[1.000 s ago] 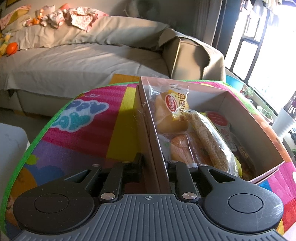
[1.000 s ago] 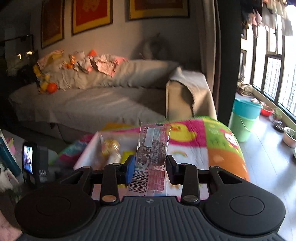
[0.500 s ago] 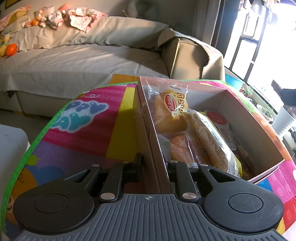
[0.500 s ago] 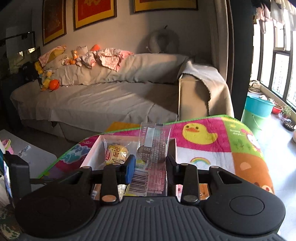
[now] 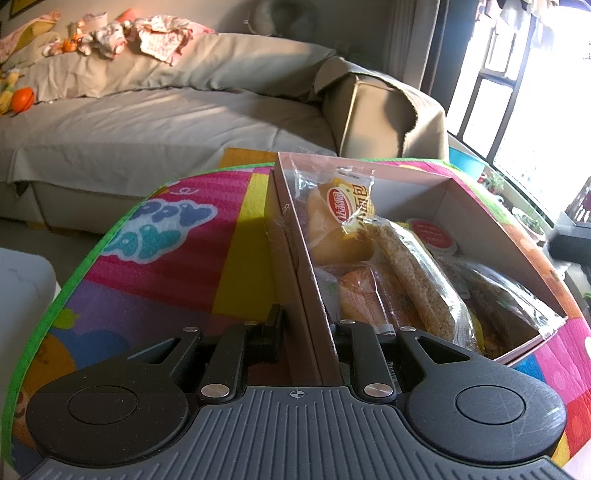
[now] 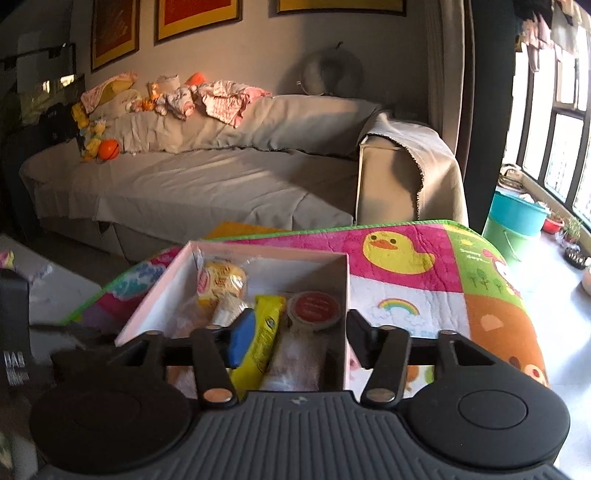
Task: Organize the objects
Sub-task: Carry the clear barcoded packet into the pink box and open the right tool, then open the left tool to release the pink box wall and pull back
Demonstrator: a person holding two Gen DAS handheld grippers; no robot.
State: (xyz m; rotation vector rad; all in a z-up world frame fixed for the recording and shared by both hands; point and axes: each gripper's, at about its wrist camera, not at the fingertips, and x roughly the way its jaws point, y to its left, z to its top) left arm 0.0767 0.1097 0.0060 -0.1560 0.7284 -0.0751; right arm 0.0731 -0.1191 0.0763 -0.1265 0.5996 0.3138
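With the box (image 5: 321, 295) wall clamped by the left gripper (image 5: 308, 325) at lower centre, the just-opened, empty right gripper (image 6: 295, 334) is best lifted straight clear of the snacks (image 6: 258, 339).

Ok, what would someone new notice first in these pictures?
Probably the open box of wrapped snacks on the bright cartoon mat, with its near wall pinched in the left gripper. The right gripper hangs over the box, jaws just opened and empty. Behind is a grey sofa strewn with clothes.

A home living room: covered sofa (image 6: 207, 177), framed pictures (image 6: 199, 14), baby clothes (image 6: 207, 98).
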